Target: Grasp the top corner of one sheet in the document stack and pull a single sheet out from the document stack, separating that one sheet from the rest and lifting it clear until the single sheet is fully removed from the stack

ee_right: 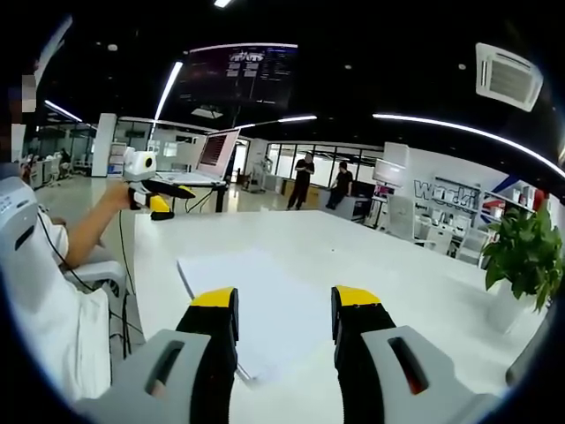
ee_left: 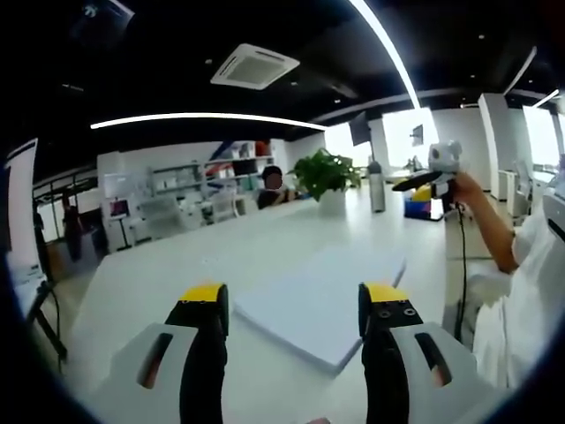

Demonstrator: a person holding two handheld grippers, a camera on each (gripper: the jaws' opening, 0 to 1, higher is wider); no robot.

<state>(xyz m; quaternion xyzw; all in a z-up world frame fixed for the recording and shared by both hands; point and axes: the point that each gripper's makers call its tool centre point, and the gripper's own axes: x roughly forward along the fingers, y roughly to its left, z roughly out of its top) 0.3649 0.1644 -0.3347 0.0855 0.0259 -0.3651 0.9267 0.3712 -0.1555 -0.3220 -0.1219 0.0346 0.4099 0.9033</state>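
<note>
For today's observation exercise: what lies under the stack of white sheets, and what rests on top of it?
The document stack lies flat on the white table. Nothing rests on its top sheet. Both grippers, left and right, are open and clear of it. The tabletop beneath the stack is covered, so unseen.

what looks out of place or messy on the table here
Nothing stands out. The document stack lies flat and squared on the white table, no sheet pulled askew. Both grippers, left and right, are open and empty.

Open-plan office — long white table (ee_right: 424, 265), shelving (ee_left: 190, 181), ceiling aircon (ee_left: 254, 66).
</note>
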